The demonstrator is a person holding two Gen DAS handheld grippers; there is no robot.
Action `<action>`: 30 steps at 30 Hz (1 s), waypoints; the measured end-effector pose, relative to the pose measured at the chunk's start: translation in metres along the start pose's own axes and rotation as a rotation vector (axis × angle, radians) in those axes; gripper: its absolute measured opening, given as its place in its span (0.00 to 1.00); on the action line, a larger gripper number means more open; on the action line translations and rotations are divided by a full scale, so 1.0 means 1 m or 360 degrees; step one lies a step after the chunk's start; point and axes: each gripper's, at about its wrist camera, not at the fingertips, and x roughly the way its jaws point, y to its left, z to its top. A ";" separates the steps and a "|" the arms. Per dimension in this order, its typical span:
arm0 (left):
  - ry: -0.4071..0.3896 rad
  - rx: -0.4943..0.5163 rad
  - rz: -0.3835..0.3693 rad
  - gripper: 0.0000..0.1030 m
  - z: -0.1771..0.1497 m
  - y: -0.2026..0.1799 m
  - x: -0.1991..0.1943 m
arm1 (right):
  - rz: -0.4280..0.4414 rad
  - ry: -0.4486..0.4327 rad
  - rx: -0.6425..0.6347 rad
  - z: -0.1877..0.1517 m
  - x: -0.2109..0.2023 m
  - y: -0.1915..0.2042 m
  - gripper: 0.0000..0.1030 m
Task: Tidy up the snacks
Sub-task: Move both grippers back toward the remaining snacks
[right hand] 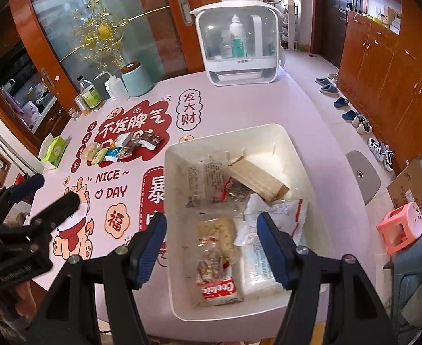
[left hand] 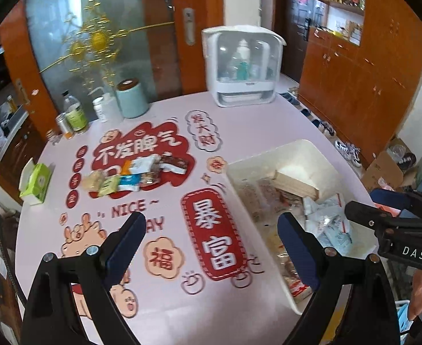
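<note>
Both empty, wide-open grippers, left (left hand: 211,230) and right (right hand: 212,227), hover over a "NICE DAY" tablecloth (right hand: 110,184) beside a "Cookie" packet (right hand: 219,287) in the white bin (right hand: 225,138).

Bare counter (right hand: 119,198) lies open between snack pile (right hand: 124,146) and bin (right hand: 182,155). Bottles (right hand: 91,95), canister (right hand: 136,79) and cabinet (right hand: 238,43) crowd the far edge.

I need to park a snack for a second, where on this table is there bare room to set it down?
Bare mat lies between the loose snack pile and the left gripper, along the white bin's left wall. More lies between bin and white cabinet. Crowded: the bin interior, the pile, and the far-left edge with bottles, canister and tissue box.
</note>
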 end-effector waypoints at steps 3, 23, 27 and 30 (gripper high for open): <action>-0.0026 -0.0051 0.0031 0.90 -0.002 0.029 -0.009 | -0.0007 -0.0019 -0.0014 0.002 -0.002 0.017 0.64; -0.0116 -0.0229 0.0396 0.90 0.025 0.255 -0.033 | 0.0041 0.0005 -0.0206 0.075 0.034 0.155 0.64; -0.0083 -0.0195 0.0379 0.90 0.045 0.284 -0.010 | 0.0080 0.0033 -0.0226 0.100 0.050 0.177 0.64; -0.0037 -0.0167 0.0353 0.90 0.061 0.298 0.012 | 0.0045 0.0046 -0.0301 0.122 0.067 0.197 0.64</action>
